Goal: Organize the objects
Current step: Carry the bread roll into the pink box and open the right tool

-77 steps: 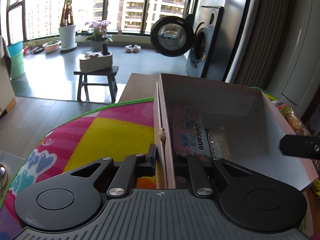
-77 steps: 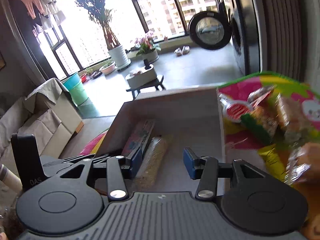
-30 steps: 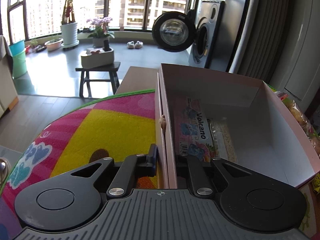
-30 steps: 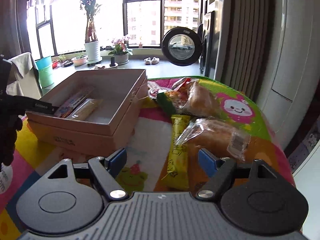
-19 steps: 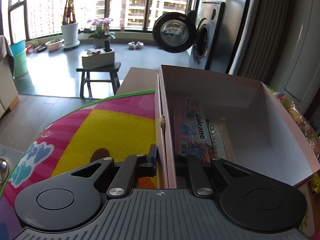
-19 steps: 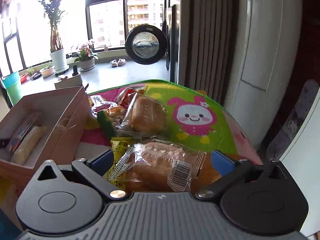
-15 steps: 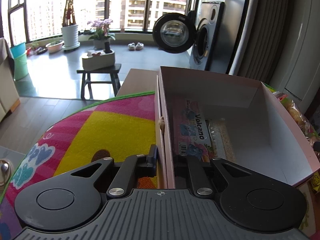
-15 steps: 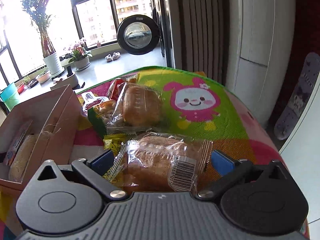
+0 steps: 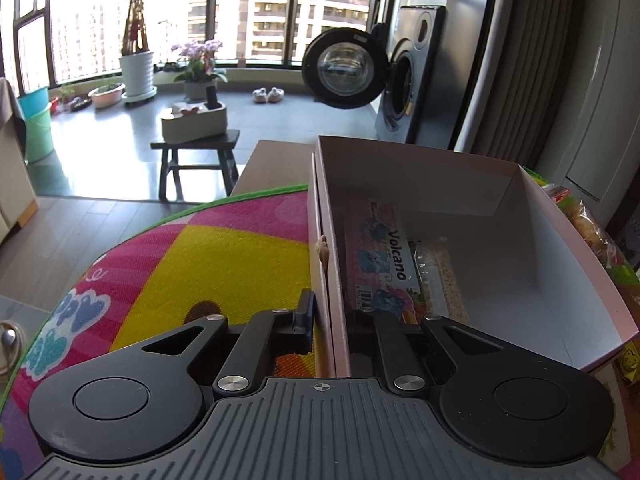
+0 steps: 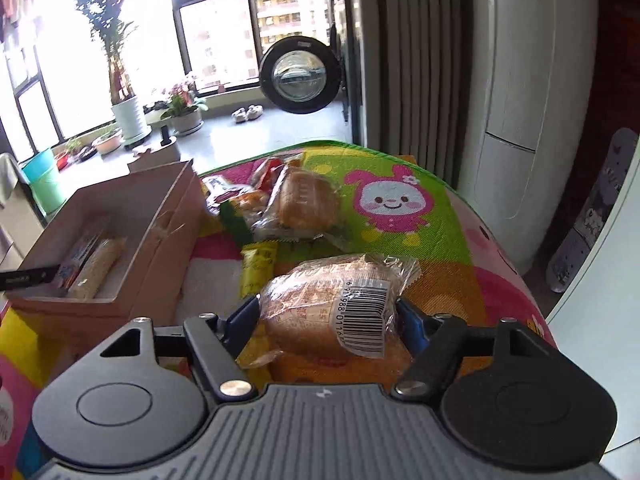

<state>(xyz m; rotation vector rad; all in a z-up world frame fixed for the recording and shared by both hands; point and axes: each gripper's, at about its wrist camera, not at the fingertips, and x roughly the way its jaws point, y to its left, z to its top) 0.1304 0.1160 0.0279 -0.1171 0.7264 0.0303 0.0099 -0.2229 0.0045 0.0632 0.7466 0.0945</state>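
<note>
Right now the right gripper [image 10: 326, 322] has its blue fingers on either side of a wrapped bread roll [image 10: 340, 304], apparently pinching the bag. The roll's long axis runs across the fingers, barcode side up, so it sits crosswise in the grip. The box [image 10: 160, 240] lies ahead and off to that gripper's left, well apart, and holds a snack pack and a rice bar already. The left gripper [image 9: 330, 316] is clamped on the box's near wall [image 9: 334, 280], steadying it. Carrying the roll leftward over the rim looks like the next move.
</note>
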